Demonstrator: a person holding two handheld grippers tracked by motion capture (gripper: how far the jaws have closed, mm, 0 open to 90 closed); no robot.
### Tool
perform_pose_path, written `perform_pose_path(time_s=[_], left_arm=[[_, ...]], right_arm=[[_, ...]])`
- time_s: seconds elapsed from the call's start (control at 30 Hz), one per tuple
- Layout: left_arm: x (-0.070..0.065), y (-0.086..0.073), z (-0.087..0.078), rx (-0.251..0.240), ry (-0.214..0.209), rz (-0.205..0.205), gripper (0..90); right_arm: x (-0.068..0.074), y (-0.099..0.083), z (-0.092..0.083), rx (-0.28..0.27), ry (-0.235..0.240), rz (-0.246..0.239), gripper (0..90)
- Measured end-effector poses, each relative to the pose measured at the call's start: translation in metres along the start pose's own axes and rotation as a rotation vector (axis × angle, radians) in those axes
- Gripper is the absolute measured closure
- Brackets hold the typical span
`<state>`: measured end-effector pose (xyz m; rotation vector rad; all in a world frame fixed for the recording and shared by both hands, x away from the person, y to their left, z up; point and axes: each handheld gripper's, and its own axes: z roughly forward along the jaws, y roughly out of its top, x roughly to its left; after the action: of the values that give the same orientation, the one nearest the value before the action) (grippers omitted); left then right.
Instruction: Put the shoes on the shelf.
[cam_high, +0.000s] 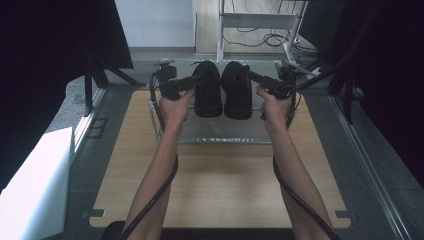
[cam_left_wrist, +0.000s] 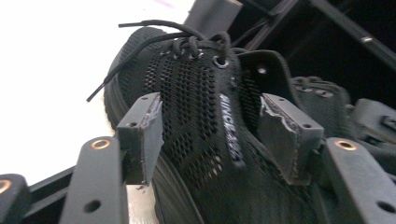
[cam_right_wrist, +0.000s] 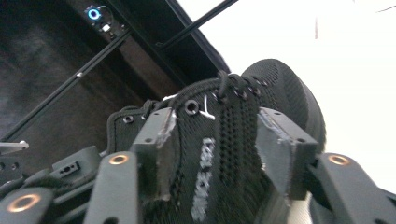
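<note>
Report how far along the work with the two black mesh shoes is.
Done: both lace-up black mesh shoes, left and right, stand side by side on the clear tray. In hand: the left gripper and right gripper each straddle a shoe. Left: apparently lifting or moving them.

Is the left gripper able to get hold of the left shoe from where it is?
Probably yes: the left gripper already has its jaws on either side of the left shoe, nothing between them, though whether the pads press isn't clear.
</note>
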<state>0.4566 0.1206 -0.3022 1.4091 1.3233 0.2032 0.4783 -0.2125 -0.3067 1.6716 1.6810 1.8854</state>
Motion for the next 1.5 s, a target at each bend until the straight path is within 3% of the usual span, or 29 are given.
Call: perform_pose_path(time_s=[0.17, 0.27, 0.37, 0.5, 0.63, 0.73, 0.8, 0.87, 1.0, 1.03, 1.1, 1.23, 1.5], left_arm=[[0.002, -0.013, -0.015, 0.007, -0.044, 0.045, 52.0], [0.005, -0.024, -0.024, -0.006, -0.089, 0.041, 61.2], [0.005, -0.036, -0.033, -0.013, -0.133, 0.045, 70.1], [-0.001, -0.055, -0.049, -0.018, -0.17, 0.104, 83.6], [-0.004, -0.072, -0.06, -0.032, -0.215, 0.12, 89.6], [-0.007, -0.086, -0.055, -0.007, -0.235, 0.135, 89.7], [-0.01, -0.095, -0.048, 0.012, -0.247, 0.151, 89.7], [-0.012, -0.097, -0.044, 0.021, -0.226, 0.166, 89.7], [-0.009, -0.096, -0.034, 0.03, -0.237, 0.154, 89.7], [-0.01, -0.095, -0.033, 0.031, -0.229, 0.162, 89.7], [-0.012, -0.093, -0.031, 0.032, -0.207, 0.183, 89.8], [-0.007, -0.089, -0.025, 0.035, -0.207, 0.151, 89.7], [-0.003, -0.08, -0.011, 0.045, -0.169, 0.14, 89.7]], right_arm=[[-0.013, -0.011, -0.02, 0.013, 0.053, 0.017, 62.5], [-0.019, -0.022, -0.034, 0.013, 0.102, 0.027, 71.7], [-0.021, -0.035, -0.045, 0.03, 0.132, -0.01, 79.5], [-0.022, -0.058, -0.062, 0.041, 0.199, -0.026, 89.5], [-0.016, -0.078, -0.074, 0.06, 0.255, -0.049, 90.0], [-0.009, -0.089, -0.076, 0.072, 0.294, -0.073, 90.0], [-0.004, -0.094, -0.072, 0.096, 0.303, -0.09, 90.0], [-0.001, -0.099, -0.066, 0.113, 0.297, -0.112, 90.0], [0.0, -0.102, -0.058, 0.112, 0.267, -0.125, 90.0], [0.0, -0.101, -0.056, 0.11, 0.251, -0.123, 90.0], [-0.003, -0.101, -0.052, 0.097, 0.267, -0.1, 90.0], [-0.005, -0.099, -0.044, 0.089, 0.256, -0.079, 90.0], [-0.012, -0.093, -0.027, 0.077, 0.233, -0.043, 90.0]])
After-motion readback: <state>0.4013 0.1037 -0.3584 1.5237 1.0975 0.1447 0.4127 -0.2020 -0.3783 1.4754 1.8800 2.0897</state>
